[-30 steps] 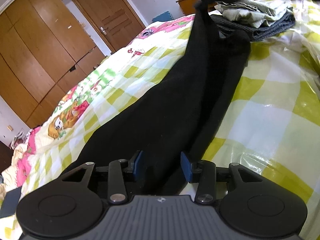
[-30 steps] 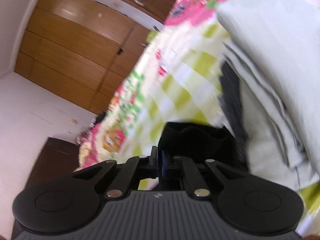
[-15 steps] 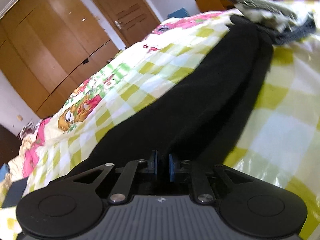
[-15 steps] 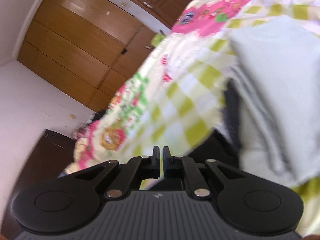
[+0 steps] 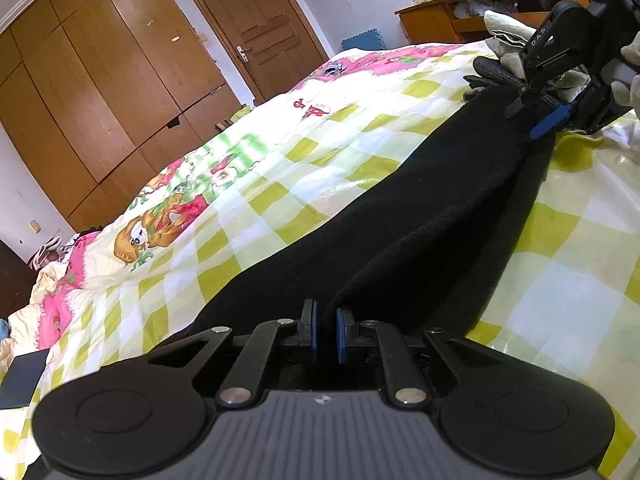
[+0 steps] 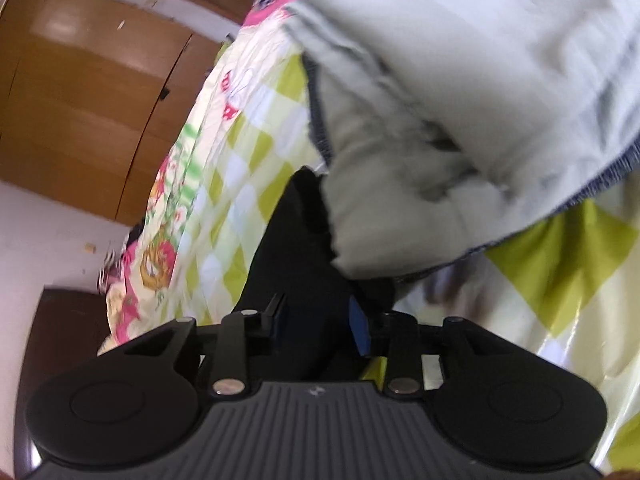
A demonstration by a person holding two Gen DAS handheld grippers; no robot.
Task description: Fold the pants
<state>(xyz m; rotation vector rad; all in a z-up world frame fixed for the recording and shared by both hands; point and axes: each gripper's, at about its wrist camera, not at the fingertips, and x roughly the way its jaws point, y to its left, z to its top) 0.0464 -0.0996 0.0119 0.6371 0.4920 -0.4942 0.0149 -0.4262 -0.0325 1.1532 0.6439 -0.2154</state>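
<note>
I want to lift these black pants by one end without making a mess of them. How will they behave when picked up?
The black pants will probably go floppy: they already drape in soft folds across the checked bedsheet. They look thin, so likely light. Lifted by the left tongs alone, the far end would likely drag or sag.

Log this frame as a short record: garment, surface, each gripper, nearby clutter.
garment: black pants, laid lengthwise on the bed
surface: checked bedspread, yellow-green and white with cartoon prints
left gripper: shut on a fold of the pants at the near end
right gripper: jaws opening at the far end, black cloth between the pads, not pressed
clutter: pile of pale and grey clothes at the far end of the pants
</note>
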